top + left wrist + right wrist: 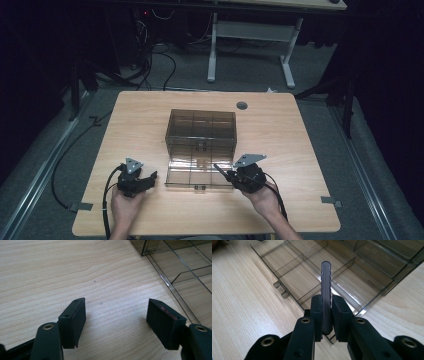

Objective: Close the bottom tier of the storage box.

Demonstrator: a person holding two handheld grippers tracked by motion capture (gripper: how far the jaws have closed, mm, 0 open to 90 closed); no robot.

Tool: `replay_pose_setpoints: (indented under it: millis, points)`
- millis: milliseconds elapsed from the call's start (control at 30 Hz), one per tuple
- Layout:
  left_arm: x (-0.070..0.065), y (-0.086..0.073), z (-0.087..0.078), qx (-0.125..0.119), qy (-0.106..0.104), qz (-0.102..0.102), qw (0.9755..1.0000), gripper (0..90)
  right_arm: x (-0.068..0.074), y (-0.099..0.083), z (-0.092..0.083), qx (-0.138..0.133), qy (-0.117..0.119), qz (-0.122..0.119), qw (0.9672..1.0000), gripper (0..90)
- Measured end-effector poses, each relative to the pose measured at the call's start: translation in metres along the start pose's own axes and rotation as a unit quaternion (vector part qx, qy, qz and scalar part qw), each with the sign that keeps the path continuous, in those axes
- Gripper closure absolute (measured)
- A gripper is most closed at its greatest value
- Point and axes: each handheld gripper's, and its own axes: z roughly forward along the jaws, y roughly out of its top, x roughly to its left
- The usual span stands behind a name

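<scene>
The right gripper is clamped on a slim, dark, wavy-edged stick, probably a divider strip or pen-like piece, though the views leave that unsure. The stick points over the near right corner of the open lid of a clear compartment box in the middle of the worktop. The left gripper rests just left of the box with its jaws wide apart and nothing between them. The step in hand looks like bringing the stick to the box. Next, it must be lined up over one compartment, lowered in and released.
</scene>
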Motion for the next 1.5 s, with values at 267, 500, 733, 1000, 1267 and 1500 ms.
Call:
replay_pose_setpoints:
  millis: [267, 500, 733, 1000, 1267, 1500]
  points:
    - [0.000, 0.000, 0.000, 0.000, 0.000, 0.000, 1.0000, 32.4, 0.002, -0.003, 0.008, 0.014, -0.003, -0.004, 0.9999, 80.2]
    - [0.000, 0.000, 0.000, 0.000, 0.001, 0.001, 1.0000, 32.4, -0.003, -0.002, 0.014, 0.023, 0.000, -0.002, 0.9997, 80.2]
    - [0.000, 0.000, 0.000, 0.000, 0.000, 0.000, 1.0000, 32.4, -0.004, -0.002, 0.018, 0.038, -0.004, -0.012, 0.9992, 80.2]
    - [0.000, 0.000, 0.000, 0.000, 0.000, 0.000, 1.0000, 32.4, -0.002, -0.004, 0.025, 0.053, -0.011, -0.030, 0.9981, 80.2]
    - [0.000, 0.000, 0.000, 0.000, 0.000, -0.001, 1.0000, 32.4, -0.004, -0.003, 0.029, 0.059, -0.012, -0.032, 0.9976, 80.2]
    - [0.000, 0.000, 0.000, 0.000, -0.001, -0.003, 1.0000, 32.4, -0.006, -0.002, 0.033, 0.068, -0.013, -0.031, 0.9971, 80.2]
